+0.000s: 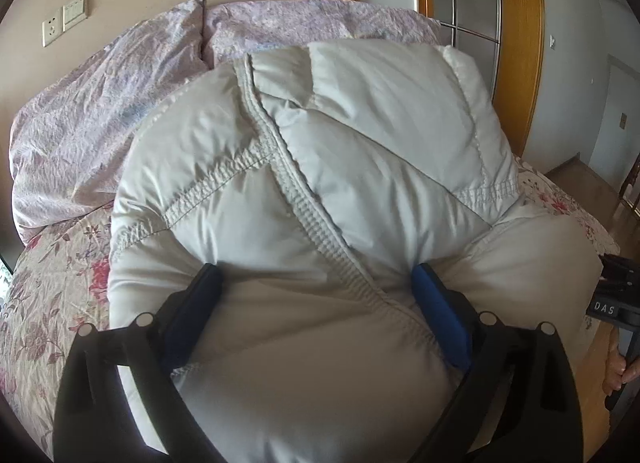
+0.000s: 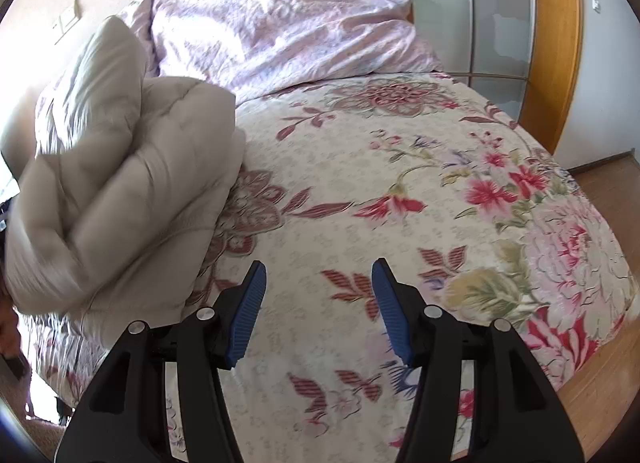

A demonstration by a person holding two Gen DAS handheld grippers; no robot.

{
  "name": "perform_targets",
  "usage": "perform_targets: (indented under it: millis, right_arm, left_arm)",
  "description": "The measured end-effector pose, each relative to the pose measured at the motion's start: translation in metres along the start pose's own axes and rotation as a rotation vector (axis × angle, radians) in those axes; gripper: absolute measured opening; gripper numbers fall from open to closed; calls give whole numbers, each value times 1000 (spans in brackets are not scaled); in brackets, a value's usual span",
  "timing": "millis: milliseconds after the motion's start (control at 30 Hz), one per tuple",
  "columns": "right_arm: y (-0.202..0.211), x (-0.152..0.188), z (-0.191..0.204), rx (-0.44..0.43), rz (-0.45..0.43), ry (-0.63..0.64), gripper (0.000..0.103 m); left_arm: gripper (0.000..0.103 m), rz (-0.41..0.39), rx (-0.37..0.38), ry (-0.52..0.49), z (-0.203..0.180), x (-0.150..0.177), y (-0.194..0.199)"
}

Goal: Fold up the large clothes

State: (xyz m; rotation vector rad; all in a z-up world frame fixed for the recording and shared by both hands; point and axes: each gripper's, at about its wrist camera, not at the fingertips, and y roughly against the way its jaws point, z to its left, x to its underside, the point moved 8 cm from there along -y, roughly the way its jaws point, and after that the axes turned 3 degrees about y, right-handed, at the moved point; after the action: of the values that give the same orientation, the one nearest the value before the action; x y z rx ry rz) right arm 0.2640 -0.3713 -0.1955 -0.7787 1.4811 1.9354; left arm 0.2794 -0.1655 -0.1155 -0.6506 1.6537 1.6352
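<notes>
A pale grey puffy down jacket [image 1: 304, 191] fills the left wrist view, bundled into thick folds with stitched seams across it. My left gripper [image 1: 316, 275] is shut on a fat fold of it, both blue pads pressed into the fabric. In the right wrist view the same jacket [image 2: 120, 183] hangs blurred at the left above the floral bedspread [image 2: 400, 183]. My right gripper [image 2: 318, 267] is open over the bedspread, with nothing between its fingers, to the right of the jacket.
A crumpled lilac duvet [image 2: 280, 23] lies heaped at the head of the bed. Wooden door frames [image 2: 556, 63] and frosted glass panels stand behind it. Wood floor [image 2: 600, 191] shows past the bed's right edge. The other gripper's handle and a hand [image 1: 620, 367] appear at the right.
</notes>
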Motion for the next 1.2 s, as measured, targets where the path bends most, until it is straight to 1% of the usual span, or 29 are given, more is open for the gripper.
perform_targets:
  millis: [100,167,233,300,333,433,500,533,600,733,833,967,1067,1200]
  right_arm:
    - [12,-16,-1,15,-38,-5,57]
    - [31,-35,9,10,-94,28,57]
    - [57,-58,31,-12,-174,87,57]
    - [78,-78,58,-69,-239,139,57]
    - [86,-88,74,-105,-261,165,57]
    - [94,-108,126,-209,-286,243,57]
    - [90,-118,160,-266,-279,299,57]
    - [85,-122,176,-278,-275,333,57]
    - [72,-129,201,-283,-256,386,57]
    - [42,-137,225,-283,-194,434,57]
    - [17,-137,225,-246,-142,445,57]
    - [-8,-129,212,-239,-83,419,57]
    - [-19,-126,206,-246,-65,400,58]
    - [-37,-123,198,-267,-56,362,63]
  left_arm:
    - [96,-2,-12,-35,-8,-1,-9]
    - [96,-6,3,-14,-2,-4,-4]
    - [97,-4,35,13,5,-7,7]
    - [97,-15,85,53,14,-13,24]
    - [97,-26,93,71,20,-16,32]
    - [98,-68,90,124,46,-29,55]
    - [98,-93,58,150,66,-39,61]
    - [98,-97,38,160,76,-43,62]
    - [98,-90,15,177,93,-49,57]
    - [98,-58,-23,176,112,-55,40]
    - [98,-49,-43,160,116,-56,29]
    - [98,-44,-57,141,116,-60,14]
    - [98,-39,-65,127,114,-61,2]
    - [100,-30,-66,122,110,-60,-11]
